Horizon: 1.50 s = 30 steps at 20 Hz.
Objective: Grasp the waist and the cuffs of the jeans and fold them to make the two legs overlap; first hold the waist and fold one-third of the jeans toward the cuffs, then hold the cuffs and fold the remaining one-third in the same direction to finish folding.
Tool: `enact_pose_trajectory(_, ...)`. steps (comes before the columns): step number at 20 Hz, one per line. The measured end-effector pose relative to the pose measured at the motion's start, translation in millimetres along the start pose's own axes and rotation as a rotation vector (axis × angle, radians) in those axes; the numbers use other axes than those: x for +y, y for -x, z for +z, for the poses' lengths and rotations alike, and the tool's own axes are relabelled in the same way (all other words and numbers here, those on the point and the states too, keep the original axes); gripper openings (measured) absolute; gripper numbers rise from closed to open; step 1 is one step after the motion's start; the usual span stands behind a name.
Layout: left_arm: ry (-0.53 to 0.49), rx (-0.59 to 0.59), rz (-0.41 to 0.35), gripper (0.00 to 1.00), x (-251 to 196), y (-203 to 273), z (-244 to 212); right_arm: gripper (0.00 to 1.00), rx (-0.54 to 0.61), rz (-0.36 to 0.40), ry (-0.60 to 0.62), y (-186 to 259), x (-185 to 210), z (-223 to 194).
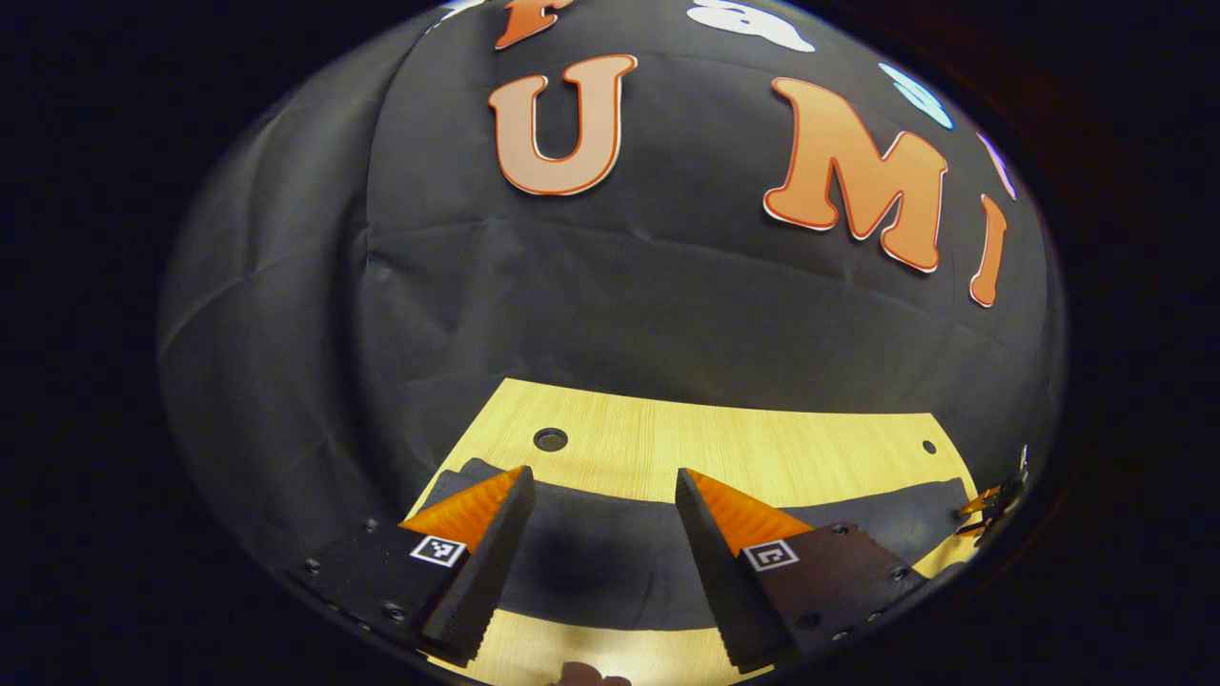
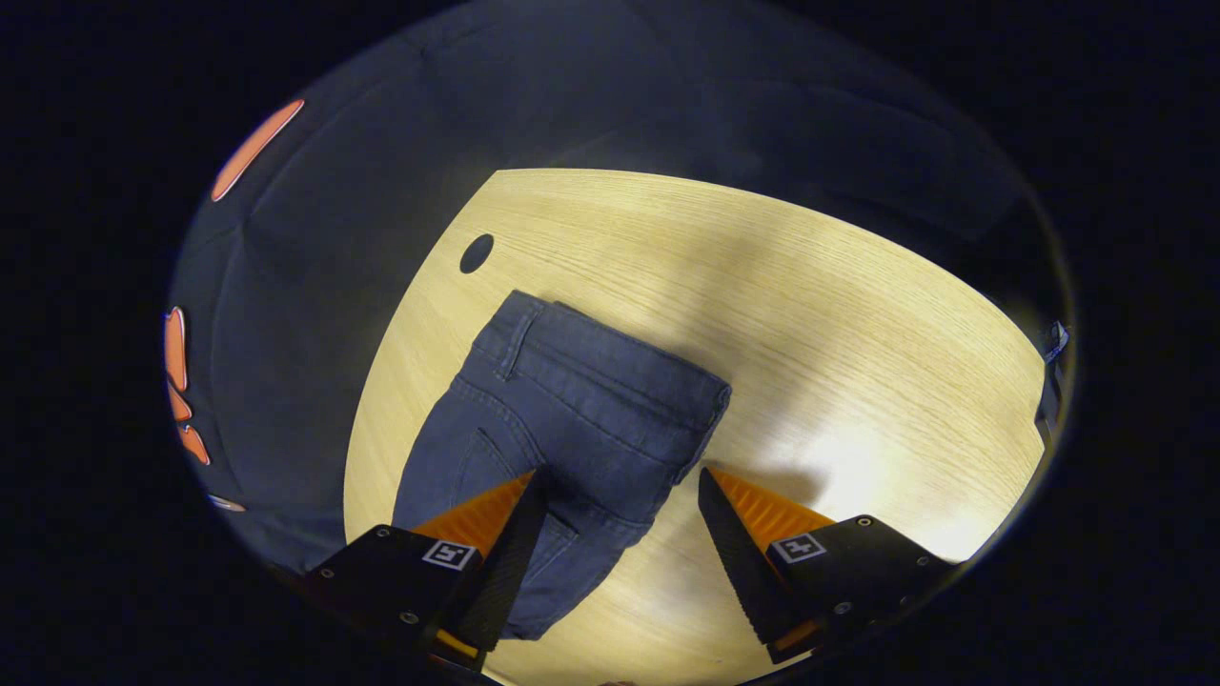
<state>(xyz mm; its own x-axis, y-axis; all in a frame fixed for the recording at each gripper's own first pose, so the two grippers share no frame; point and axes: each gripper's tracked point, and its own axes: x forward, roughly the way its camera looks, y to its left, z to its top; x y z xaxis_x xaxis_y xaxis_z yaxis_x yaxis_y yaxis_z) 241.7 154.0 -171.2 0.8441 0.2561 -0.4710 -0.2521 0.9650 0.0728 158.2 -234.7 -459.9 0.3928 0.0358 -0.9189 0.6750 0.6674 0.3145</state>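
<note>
jeans (image 2: 562, 419) lie flat on the table (image 2: 810, 314), waist toward the far edge by the cable hole (image 2: 476, 253), legs already look overlapped, likely staged for the waist fold. right gripper (image 2: 620, 519) hovers over the seat, fingers wide apart, holding nothing. left gripper (image 1: 603, 529) hangs above the dark denim strip, fingers spread wide too, nothing between them.

Both views low over table (image 2: 810, 286)
</note>
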Motion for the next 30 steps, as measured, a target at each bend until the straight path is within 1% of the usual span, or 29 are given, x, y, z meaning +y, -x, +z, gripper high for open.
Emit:
enact_pose_trajectory(2, -0.01, -0.008, -0.001, 0.9, -7.3, 15.2, -1.3, 0.97, -0.02, 0.003, -0.008, -4.4, 3.4, 6.2)
enact_pose_trajectory(5, 0.03, -0.014, 0.003, 0.9, -13.8, 29.3, -7.0, 0.95, -0.034, -0.013, -0.005, -4.6, -1.9, 7.7)
enact_pose_trajectory(6, 0.049, -0.028, 0.006, 0.9, -16.0, 33.2, -7.2, 0.89, -0.043, -0.016, 0.01, -4.9, -3.1, 8.7)
enact_pose_trajectory(7, 0.068, -0.037, 0.01, 0.9, -17.8, 36.7, -9.5, 0.85, -0.05, -0.022, 0.03, -5.3, -3.3, 8.3)
enact_pose_trajectory(8, 0.087, -0.038, 0.012, 0.9, -20.7, 41.4, -14.1, 0.76, -0.051, -0.023, 0.046, -9.4, -1.7, 7.3)
enact_pose_trajectory(9, 0.101, -0.037, 0.013, 0.9, -24.1, 45.3, -19.3, 0.71, -0.044, -0.01, 0.048, -13.9, 2.7, 4.6)
enact_pose_trajectory(12, 0.109, -0.006, 0.004, 0.9, -35.0, 55.8, -36.8, 0.4, -0.048, 0.003, -0.001, -18.6, 9.4, 3.7)
enact_pose_trajectory(13, 0.107, 0.005, 0.006, 0.9, -37.1, 59.2, -42.1, 0.26, -0.054, -0.002, -0.003, -16.7, 11.1, 4.1)
enact_pose_trajectory(14, 0.104, 0.013, 0.01, 0.94, -37.4, 63.0, -45.7, 0.23, -0.067, -0.009, -0.006, -21.8, 10.0, 3.5)
enact_pose_trajectory(15, 0.102, 0.019, 0.014, 0.9, -38.3, 69.2, -48.3, 0.21, -0.064, -0.018, 0.005, -16.6, 12.8, 2.8)
enact_pose_trajectory(16, 0.101, 0.022, 0.018, 0.9, -37.6, 74.0, -50.4, 0.21, -0.08, -0.019, -0.004, -14.7, 15.4, 5.6)
enact_pose_trajectory(20, 0.123, 0.025, 0.041, 0.9, -27.8, 83.1, -54.1, 0.21, -0.11, 0.044, -0.014, 13.8, 30.2, 12.2)
enact_pose_trajectory(21, 0.132, 0.021, 0.046, 0.9, -25.2, 84.3, -54.2, 0.21, -0.119, 0.059, 0.004, 20.9, 35.3, 12.3)
enact_pose_trajectory(25, 0.147, 0.018, 0.034, 0.9, -21.5, 88.5, -54.9, 0.21, -0.201, 0.1, 0.14, 50.2, 66.4, 10.8)
enact_pose_trajectory(28, 0.153, 0.012, 0.012, 0.9, -16.8, 85.3, -54.4, 0.2, -0.275, 0.113, 0.266, 74.1, 89.6, 2.4)
enact_pose_trajectory(30, 0.161, 0.022, -0.006, 0.9, -13.4, 84.9, -57.1, 0.2, -0.302, 0.119, 0.321, 83.3, 103.5, -5.9)
